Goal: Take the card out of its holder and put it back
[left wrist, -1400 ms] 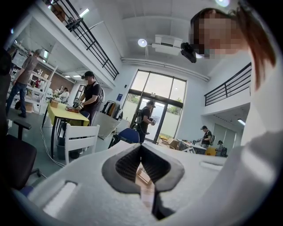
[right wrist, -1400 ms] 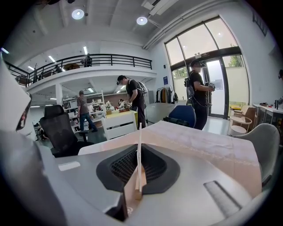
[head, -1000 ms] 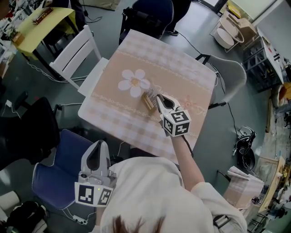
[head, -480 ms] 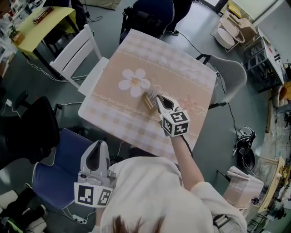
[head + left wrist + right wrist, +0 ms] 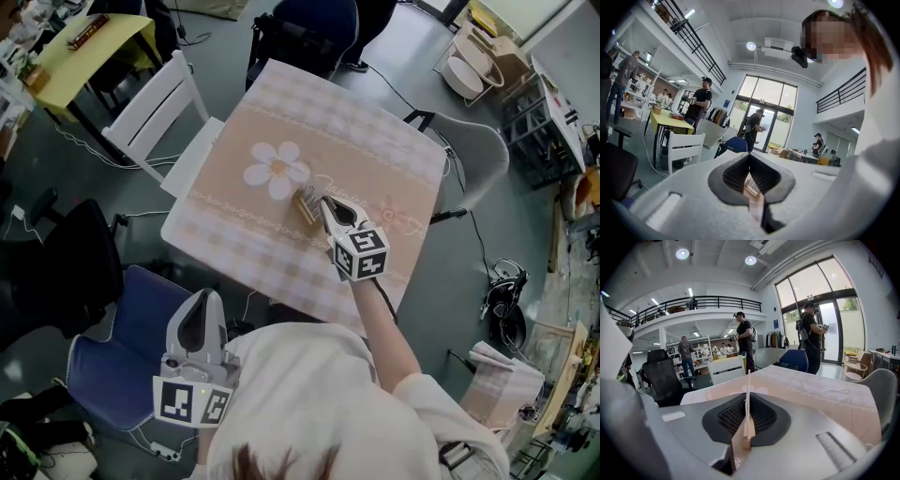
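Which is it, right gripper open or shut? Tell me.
Shut. The right gripper has its jaws pressed onto a thin white card standing edge-on between them.

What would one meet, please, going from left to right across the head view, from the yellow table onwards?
From the left: yellow table → white chair → flower print → right claw → grey chair.
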`<act>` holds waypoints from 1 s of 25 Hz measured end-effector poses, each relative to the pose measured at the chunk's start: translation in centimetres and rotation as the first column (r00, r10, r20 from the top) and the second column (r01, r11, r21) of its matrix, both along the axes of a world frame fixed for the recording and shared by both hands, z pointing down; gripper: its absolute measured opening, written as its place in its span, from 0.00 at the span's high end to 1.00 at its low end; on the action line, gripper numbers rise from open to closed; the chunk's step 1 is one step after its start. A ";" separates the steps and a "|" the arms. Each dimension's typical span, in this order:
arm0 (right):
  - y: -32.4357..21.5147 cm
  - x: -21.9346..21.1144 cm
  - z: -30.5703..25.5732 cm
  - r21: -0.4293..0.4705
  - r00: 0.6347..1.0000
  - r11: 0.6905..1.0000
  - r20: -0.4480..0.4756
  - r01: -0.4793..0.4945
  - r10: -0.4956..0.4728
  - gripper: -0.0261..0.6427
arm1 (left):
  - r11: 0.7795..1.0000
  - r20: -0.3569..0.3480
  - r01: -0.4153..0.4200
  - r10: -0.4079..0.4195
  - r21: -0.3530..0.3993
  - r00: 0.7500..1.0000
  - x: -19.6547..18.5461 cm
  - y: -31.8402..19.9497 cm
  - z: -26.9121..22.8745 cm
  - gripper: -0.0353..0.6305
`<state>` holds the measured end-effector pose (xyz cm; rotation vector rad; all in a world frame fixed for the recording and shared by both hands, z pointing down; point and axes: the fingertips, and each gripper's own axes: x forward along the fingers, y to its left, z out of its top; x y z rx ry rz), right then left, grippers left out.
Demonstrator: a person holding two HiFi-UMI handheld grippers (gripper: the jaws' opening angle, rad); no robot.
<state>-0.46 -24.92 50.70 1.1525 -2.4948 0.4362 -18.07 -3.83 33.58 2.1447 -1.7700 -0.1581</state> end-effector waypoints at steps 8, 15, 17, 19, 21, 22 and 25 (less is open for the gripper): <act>0.1 0.0 0.4 -0.010 1.000 1.000 -0.003 -0.001 0.001 0.94 | 1.000 0.001 0.001 -0.001 0.009 1.000 -0.1 0.0 -0.3 0.95; 0.1 -0.3 1.2 -0.020 1.000 1.000 -0.011 0.004 -0.004 0.94 | 1.000 -0.001 0.003 -0.003 0.006 1.000 -0.3 0.0 -0.1 0.95; 0.1 -0.3 1.3 -0.022 1.000 1.000 -0.013 0.005 -0.005 0.94 | 1.000 -0.001 0.003 -0.003 0.007 1.000 -0.3 -0.1 -0.1 0.95; 0.1 -0.3 1.3 -0.023 1.000 1.000 -0.014 0.005 -0.005 0.94 | 1.000 -0.001 0.004 -0.004 0.006 1.000 -0.3 -0.1 -0.2 0.95; 0.0 -0.2 1.3 -0.022 1.000 1.000 -0.011 0.004 -0.004 0.94 | 1.000 -0.002 0.003 -0.003 0.007 1.000 -0.3 -0.2 -0.3 0.95; 0.0 -0.2 1.3 -0.020 1.000 1.000 -0.008 0.005 -0.005 0.94 | 1.000 -0.002 0.003 -0.003 0.007 1.000 -0.3 -0.2 -0.4 0.95; 0.0 -0.2 1.2 -0.016 1.000 1.000 -0.004 0.008 -0.008 0.94 | 1.000 -0.003 -0.001 0.001 0.008 1.000 -0.1 -0.3 -0.4 0.95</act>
